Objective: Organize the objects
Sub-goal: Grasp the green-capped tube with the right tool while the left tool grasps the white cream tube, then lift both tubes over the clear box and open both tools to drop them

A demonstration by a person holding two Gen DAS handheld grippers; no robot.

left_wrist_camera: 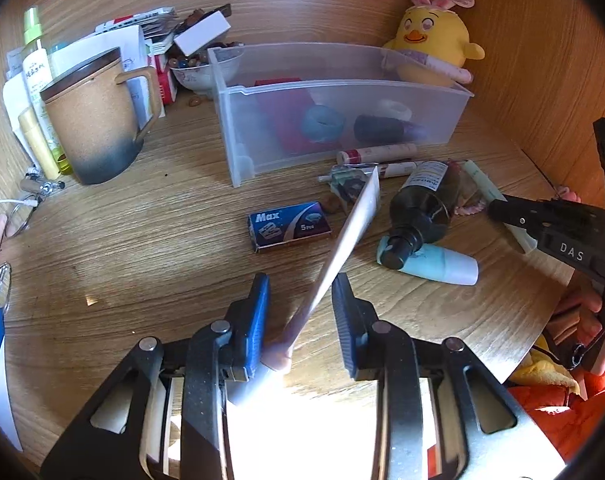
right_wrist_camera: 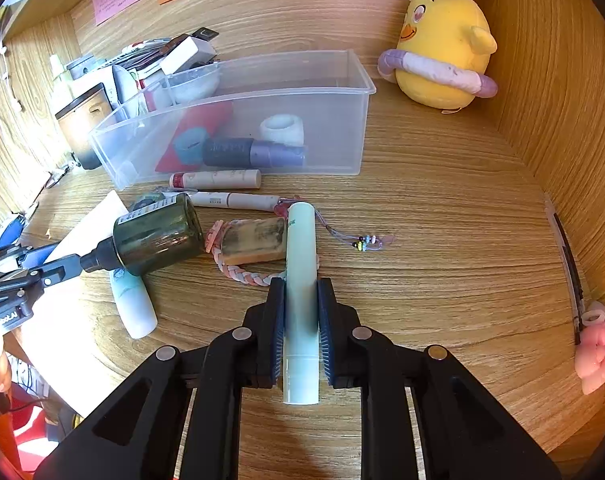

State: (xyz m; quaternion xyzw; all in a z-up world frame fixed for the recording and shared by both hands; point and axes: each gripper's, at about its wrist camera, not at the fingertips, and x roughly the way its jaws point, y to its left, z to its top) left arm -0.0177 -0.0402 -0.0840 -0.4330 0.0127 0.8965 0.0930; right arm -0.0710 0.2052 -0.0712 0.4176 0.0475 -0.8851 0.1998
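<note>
A clear plastic bin (left_wrist_camera: pixel 334 120) (right_wrist_camera: pixel 326 92) stands at the back of the wooden desk and holds several small items. My left gripper (left_wrist_camera: pixel 302 312) is open; a flat white card (left_wrist_camera: pixel 354 224) leans against its left finger and slants up between the fingers. My right gripper (right_wrist_camera: pixel 301 300) is shut on a pale green tube (right_wrist_camera: pixel 301 280), low over the desk; it also shows in the left wrist view (left_wrist_camera: pixel 514 216). A dark glass bottle (left_wrist_camera: pixel 418 204) (right_wrist_camera: pixel 158 236) and a light blue tube (left_wrist_camera: pixel 434 264) (right_wrist_camera: pixel 134 304) lie in front of the bin.
A blue Max box (left_wrist_camera: pixel 288 226) lies mid-desk. Two white sticks (right_wrist_camera: pixel 218 179) lie by the bin front. A braided pink cord and a brown block (right_wrist_camera: pixel 254 240) lie under the green tube. A brown mug (left_wrist_camera: pixel 94 120) stands left. A yellow plush chick (right_wrist_camera: pixel 442 48) sits back right.
</note>
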